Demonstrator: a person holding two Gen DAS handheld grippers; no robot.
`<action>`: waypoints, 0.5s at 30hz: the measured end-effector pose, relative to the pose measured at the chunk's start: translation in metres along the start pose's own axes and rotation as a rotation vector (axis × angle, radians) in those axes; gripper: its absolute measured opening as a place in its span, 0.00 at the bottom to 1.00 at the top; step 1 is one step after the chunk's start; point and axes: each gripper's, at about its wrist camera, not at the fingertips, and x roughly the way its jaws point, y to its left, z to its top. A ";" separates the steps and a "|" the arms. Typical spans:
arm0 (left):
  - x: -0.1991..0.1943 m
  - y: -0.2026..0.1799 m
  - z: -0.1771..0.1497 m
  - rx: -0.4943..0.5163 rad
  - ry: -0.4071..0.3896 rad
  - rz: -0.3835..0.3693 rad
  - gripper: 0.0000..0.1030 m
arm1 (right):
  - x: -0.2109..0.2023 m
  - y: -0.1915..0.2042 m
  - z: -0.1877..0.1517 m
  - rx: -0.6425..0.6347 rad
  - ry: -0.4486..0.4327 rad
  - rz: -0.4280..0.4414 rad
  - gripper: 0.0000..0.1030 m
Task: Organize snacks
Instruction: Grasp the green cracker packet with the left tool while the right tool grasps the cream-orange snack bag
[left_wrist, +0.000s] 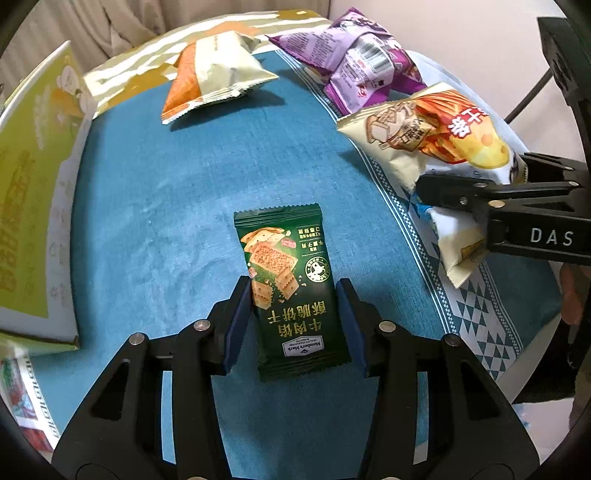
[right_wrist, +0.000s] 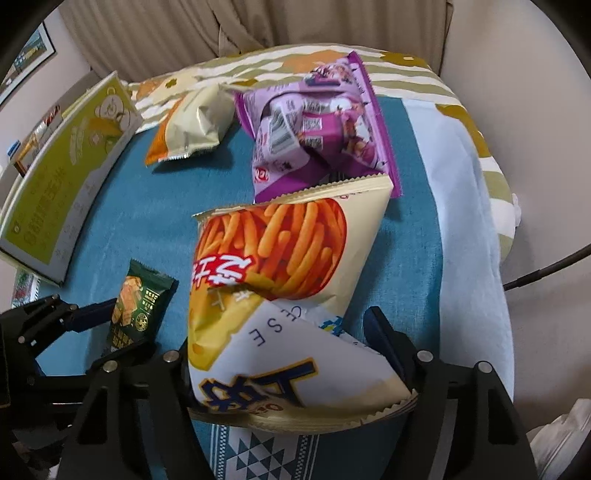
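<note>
Only the left wrist view shows the left gripper (left_wrist: 293, 325) head-on: its blue pads (left_wrist: 236, 325) press both long edges of the green cracker packet (left_wrist: 288, 280), clamped on its near half while the far half lies on the blue cloth (left_wrist: 166, 192). The right wrist view sees that same packet (right_wrist: 138, 310) from the side, at the near left, and adds what the other view lacks: the far right edge of the surface, where a white cloth (right_wrist: 461, 229) drapes over a striped one.

The right gripper (right_wrist: 291, 373) straddles the near end of the cheese stick bag (right_wrist: 280, 280), which fills the gap between its fingers and looks crumpled there; whether both pads actually press on it cannot be told, since the left one is hidden behind the bag. In the left wrist view this bag (left_wrist: 424, 136) lies at the right, on the patterned border of the cloth, with the right gripper's black fingers across it.

Just beyond the cheese stick bag sits a purple multipack (right_wrist: 317, 129), touching or overlapping its far edge. An orange-and-cream packet (left_wrist: 214, 74) lies far left of centre, well apart from both grippers. A green box (left_wrist: 33, 206) stands along the left edge.
</note>
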 end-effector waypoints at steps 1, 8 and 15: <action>-0.003 0.001 0.000 -0.003 -0.005 0.000 0.41 | -0.002 0.000 0.000 0.002 -0.004 0.001 0.67; -0.043 0.003 0.003 -0.022 -0.077 0.018 0.41 | -0.031 0.008 0.005 0.000 -0.037 0.015 0.67; -0.112 0.020 0.008 -0.092 -0.196 0.016 0.41 | -0.091 0.026 0.014 -0.040 -0.125 0.027 0.67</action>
